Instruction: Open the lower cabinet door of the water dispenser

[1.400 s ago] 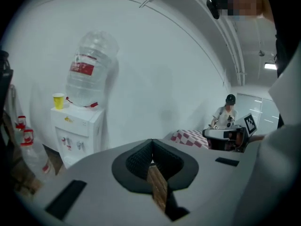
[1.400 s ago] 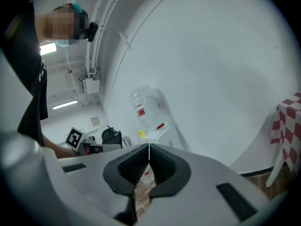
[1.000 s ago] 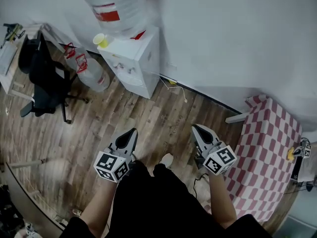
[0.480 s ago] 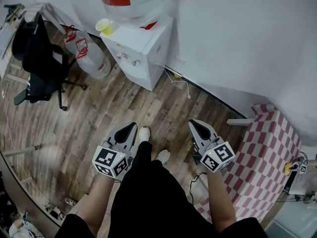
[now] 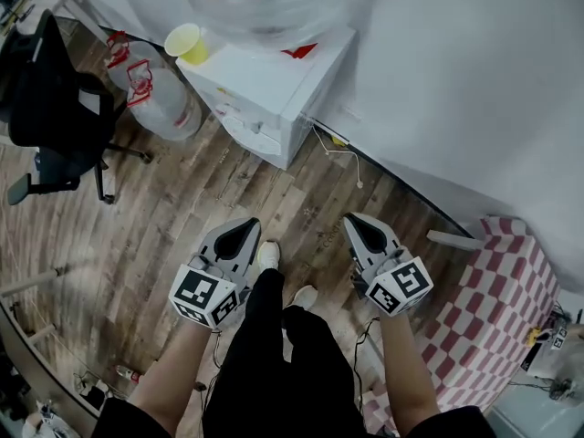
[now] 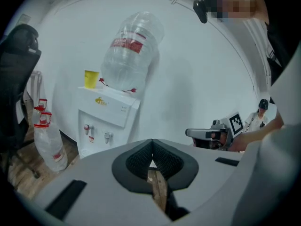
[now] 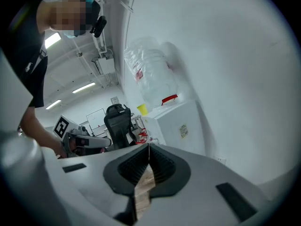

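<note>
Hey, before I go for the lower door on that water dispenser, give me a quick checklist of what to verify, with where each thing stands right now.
1. Left gripper empty, fingers together: ok.
2. Right gripper empty, fingers together: ok.
3. Floor up to the water dispenser free of obstacles: ok; the spare bottles and office chair stand off to the left.
4. Dispenser within reach of a gripper: not ok; both are well short of it.
5. Handle on the lower cabinet door located: cannot tell; the left gripper view shows only the door's top.
6. Yellow cup on the dispenser upright: ok.
</note>
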Tool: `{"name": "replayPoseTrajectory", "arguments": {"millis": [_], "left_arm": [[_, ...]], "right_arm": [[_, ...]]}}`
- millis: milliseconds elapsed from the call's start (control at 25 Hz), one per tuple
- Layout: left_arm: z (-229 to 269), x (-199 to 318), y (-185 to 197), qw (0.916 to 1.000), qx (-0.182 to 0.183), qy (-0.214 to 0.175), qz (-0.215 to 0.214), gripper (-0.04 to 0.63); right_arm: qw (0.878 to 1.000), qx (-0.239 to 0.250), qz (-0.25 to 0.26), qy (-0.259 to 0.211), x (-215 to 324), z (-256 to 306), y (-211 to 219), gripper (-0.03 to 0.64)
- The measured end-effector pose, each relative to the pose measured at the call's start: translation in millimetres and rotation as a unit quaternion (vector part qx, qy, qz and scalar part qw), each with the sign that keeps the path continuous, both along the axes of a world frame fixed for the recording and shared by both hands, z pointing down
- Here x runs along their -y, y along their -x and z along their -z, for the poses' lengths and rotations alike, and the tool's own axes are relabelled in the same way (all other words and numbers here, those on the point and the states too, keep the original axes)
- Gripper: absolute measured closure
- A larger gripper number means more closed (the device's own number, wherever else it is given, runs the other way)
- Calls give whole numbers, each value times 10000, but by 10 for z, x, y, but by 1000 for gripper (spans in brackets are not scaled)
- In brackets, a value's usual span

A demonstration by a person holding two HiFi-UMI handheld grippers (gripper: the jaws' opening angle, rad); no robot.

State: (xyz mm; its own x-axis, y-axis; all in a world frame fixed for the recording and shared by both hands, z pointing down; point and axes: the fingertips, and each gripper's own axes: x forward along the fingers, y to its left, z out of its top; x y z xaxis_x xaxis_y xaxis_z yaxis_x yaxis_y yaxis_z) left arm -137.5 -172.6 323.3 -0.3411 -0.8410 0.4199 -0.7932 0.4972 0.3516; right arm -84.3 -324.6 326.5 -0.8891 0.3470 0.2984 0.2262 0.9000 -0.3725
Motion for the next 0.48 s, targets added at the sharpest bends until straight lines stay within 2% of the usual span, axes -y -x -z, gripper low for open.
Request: {"name": "replayPoseTrajectory", "arguments": {"millis": [240, 480], "left_arm": [[-899, 1, 392, 9998, 72, 74, 147, 581], [-1910, -31, 552, 9990, 131, 20, 423, 581]], "right_arm": [[9996, -74, 238, -146, -102, -1012, 595, 594], [9984, -8, 539, -170, -210, -2017, 840, 594]]}}
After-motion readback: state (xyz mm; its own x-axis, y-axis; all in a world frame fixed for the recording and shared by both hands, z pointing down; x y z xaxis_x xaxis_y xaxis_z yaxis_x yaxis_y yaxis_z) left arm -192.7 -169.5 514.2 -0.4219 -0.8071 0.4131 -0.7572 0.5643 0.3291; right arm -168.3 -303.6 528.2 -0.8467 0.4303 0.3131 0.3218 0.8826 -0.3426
